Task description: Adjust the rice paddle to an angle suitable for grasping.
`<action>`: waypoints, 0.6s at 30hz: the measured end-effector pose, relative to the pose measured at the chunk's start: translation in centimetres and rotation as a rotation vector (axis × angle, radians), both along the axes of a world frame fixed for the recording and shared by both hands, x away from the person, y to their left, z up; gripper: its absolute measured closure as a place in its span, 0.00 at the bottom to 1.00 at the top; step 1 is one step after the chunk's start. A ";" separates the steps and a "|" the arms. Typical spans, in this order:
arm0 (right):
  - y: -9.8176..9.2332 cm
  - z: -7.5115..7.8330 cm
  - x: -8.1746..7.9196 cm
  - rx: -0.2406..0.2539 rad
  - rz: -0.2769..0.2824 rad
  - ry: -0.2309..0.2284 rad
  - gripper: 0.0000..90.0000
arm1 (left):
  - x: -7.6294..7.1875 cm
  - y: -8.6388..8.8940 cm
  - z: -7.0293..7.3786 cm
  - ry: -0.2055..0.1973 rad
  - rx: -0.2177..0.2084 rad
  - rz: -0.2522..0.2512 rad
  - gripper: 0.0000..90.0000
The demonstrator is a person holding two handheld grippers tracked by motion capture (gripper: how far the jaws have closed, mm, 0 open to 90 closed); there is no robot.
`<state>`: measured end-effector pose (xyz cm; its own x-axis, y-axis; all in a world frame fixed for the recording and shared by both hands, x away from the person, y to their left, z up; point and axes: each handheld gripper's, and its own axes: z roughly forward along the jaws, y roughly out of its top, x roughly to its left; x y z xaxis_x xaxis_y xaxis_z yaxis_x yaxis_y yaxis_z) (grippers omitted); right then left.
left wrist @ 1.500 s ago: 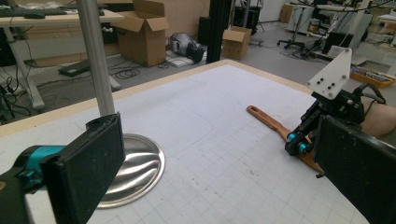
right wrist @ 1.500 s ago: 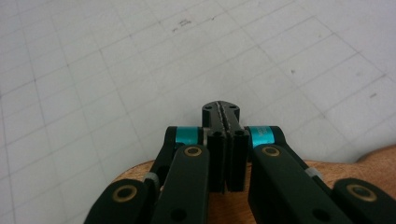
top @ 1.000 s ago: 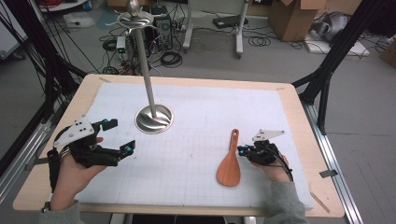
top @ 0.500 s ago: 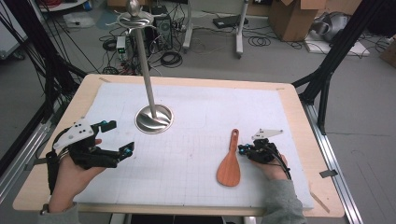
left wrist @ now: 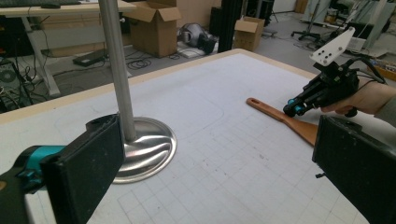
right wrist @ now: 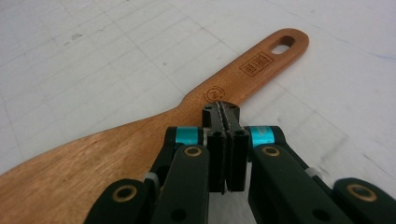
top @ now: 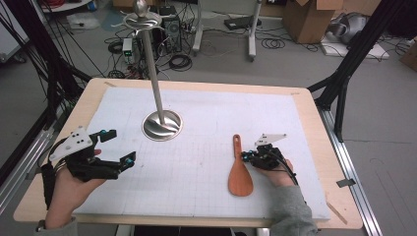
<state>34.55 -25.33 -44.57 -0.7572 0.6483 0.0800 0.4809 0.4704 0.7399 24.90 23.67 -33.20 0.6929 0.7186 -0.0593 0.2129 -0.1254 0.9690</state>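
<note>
A wooden spatula point(top: 240, 172) lies flat on the white gridded mat point(top: 206, 196), its handle pointing away from the person. My right gripper point(top: 247, 157) comes at it from the right, jaws shut with nothing between them. In the right gripper view the closed tips point(right wrist: 220, 112) sit over the spatula's point(right wrist: 93, 158) neck, just below the round stamp; I cannot tell whether they touch. My left gripper point(top: 120, 146) is held above the mat's left side, open and empty. Its view shows both wide-set pads point(left wrist: 84, 172), the spatula point(left wrist: 280, 114) and the right gripper point(left wrist: 293, 109).
A tall metal pole on a round shiny base point(top: 162, 125) stands on the mat at the middle left; its base point(left wrist: 149, 144) lies just ahead of my left gripper. The wooden table edge point(top: 324, 147) frames the mat. Cardboard boxes and cables lie on the floor beyond.
My right gripper has slid a little to the left, so its shut tips now reach the spatula's neck. The left gripper and the spatula stay put.
</note>
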 end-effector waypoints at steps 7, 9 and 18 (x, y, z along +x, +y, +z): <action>1.9 0.1 0.2 -0.012 0.056 0.000 0.99 | -0.2 0.3 -0.2 0.006 0.004 0.011 0.03; 2.3 0.1 0.2 -0.012 0.068 0.006 0.99 | -0.3 0.4 -0.2 0.006 0.004 0.015 0.03; 4.3 0.3 0.4 -0.037 0.125 0.001 0.99 | -0.8 1.1 -0.3 0.007 0.007 0.031 0.03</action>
